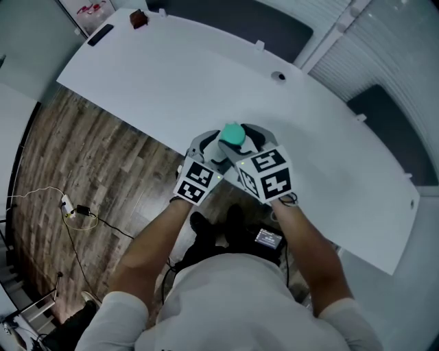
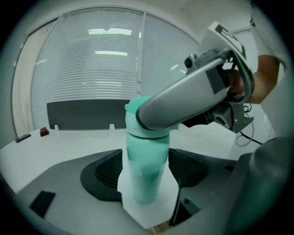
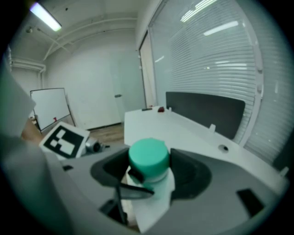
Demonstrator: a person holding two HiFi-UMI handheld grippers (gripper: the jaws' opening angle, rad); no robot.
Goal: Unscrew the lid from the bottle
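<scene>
A teal bottle (image 2: 144, 176) stands upright at the white table's near edge. My left gripper (image 2: 145, 170) is shut on the bottle's body, a dark pad pressing on each side. The right gripper (image 3: 148, 166) comes from above and is shut on the round teal lid (image 3: 148, 156), which sits on the bottle's neck. In the left gripper view the right gripper's grey body (image 2: 193, 98) crosses over the bottle top and hides the lid. In the head view the lid (image 1: 233, 133) shows between the left gripper (image 1: 209, 148) and the right gripper (image 1: 251, 141), while the bottle's body is hidden.
The long white table (image 1: 171, 75) stretches away from me, with a cable hole (image 1: 278, 76) at its far side. A small red object (image 1: 138, 19) and a black bar (image 1: 101, 34) lie at the far left end. Wood floor (image 1: 82, 158) with cables (image 1: 77, 210) lies left.
</scene>
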